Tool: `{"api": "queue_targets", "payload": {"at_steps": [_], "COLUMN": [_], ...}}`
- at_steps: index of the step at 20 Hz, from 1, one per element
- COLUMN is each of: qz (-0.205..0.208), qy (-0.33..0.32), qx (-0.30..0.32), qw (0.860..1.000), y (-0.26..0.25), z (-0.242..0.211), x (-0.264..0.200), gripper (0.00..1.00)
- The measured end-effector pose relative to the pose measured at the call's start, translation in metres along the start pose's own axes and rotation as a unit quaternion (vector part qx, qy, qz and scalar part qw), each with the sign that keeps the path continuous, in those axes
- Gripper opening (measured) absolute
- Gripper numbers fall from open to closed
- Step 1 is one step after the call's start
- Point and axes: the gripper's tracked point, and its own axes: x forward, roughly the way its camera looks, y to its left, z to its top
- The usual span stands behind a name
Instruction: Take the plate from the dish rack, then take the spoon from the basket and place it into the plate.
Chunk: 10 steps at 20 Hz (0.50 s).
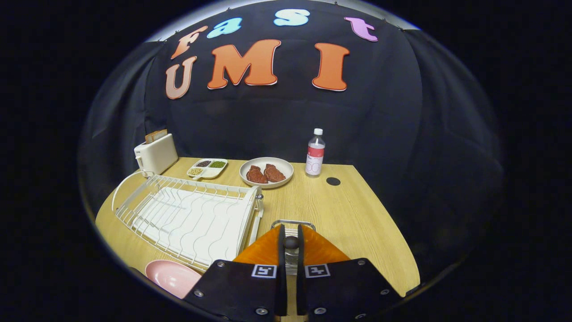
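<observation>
Nearest, the gripper has its fingers drawn close together on a dark rounded knob that I take for the end of the spoon; both seem to press on it. Just beyond them stands the metal rim of the basket, so the spoon looks freshly taken or about to lift clear. Down to the left of the fingers the pink plate lies flat on the table, beside the dish rack, which holds no dishes. So the plate step looks finished, and carrying the spoon across to it is what remains. Farther off sit a plate of meat, a divided snack tray, a toaster and a bottle.
</observation>
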Motion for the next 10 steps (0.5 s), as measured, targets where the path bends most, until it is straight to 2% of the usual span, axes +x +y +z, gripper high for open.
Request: {"api": "queue_targets", "payload": {"at_steps": [7,10], "qz": [0.004,0.019], "qy": [-0.039,-0.066], "qx": [-0.004,-0.005], "qw": [0.999,0.998], "y": [-0.003,0.003], "z": [0.045,0.066], "x": [-0.031,-0.054], "gripper": [0.08,0.08]}}
